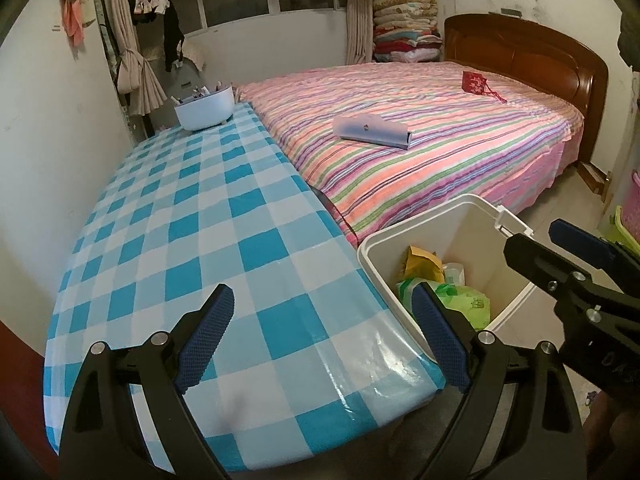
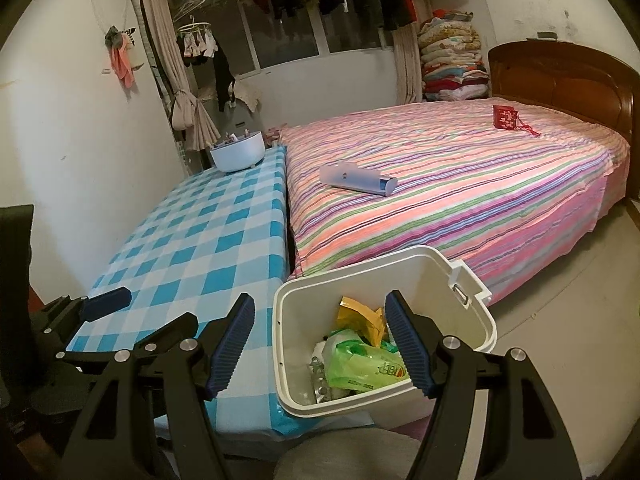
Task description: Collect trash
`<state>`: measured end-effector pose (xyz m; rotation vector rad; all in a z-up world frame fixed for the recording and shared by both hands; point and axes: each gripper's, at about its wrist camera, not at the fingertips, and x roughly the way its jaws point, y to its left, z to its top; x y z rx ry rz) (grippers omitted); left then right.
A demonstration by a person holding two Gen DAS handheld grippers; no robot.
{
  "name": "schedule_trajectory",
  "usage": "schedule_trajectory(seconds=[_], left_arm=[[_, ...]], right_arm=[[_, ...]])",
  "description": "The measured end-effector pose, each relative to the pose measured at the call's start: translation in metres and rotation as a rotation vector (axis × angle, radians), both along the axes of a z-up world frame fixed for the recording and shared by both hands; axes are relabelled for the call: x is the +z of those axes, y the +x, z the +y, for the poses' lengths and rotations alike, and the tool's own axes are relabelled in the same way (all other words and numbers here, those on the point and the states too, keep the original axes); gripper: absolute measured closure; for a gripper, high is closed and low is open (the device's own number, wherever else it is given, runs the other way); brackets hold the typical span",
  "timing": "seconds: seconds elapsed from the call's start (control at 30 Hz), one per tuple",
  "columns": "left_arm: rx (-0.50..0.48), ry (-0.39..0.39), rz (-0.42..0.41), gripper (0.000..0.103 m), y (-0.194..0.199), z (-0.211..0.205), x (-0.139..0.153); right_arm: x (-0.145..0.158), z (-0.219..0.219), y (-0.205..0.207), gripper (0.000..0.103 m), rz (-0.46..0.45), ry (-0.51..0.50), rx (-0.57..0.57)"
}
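A white trash bin [image 1: 476,224] [image 2: 288,320] stands on the floor at the table's near right corner. It holds a green plastic bag [image 1: 464,300] [image 2: 356,364], a yellow wrapper [image 1: 424,264] [image 2: 360,316] and some clear plastic. My left gripper [image 1: 320,340] is open and empty above the near end of the blue checked table [image 1: 192,216] [image 2: 200,240]. My right gripper [image 2: 320,344] is open and empty just above the bin's near rim; it also shows at the right of the left wrist view [image 1: 560,248].
A white bowl [image 1: 206,108] [image 2: 238,154] of small items sits at the table's far end. A striped bed [image 1: 420,140] [image 2: 440,184] beside the table carries a pale folder [image 1: 374,130] [image 2: 358,179] and a red pouch [image 1: 476,82] [image 2: 506,117]. Walls lie left.
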<state>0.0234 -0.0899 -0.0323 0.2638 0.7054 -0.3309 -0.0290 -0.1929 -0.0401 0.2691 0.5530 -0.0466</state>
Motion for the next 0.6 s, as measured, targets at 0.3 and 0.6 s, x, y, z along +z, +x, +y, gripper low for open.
schedule_trajectory(seconds=[0.3,0.6], left_arm=[[0.011,0.015,-0.019,0.014,-0.001,0.0088,0.0043],[0.018,0.015,-0.02,0.014,0.0032,0.0106,0.0056]], right_arm=[[-0.0004,0.0062,0.0041,0.037,0.012,-0.016,0.006],[-0.0001,0.0049,0.0061,0.037,0.019,-0.023,-0.003]])
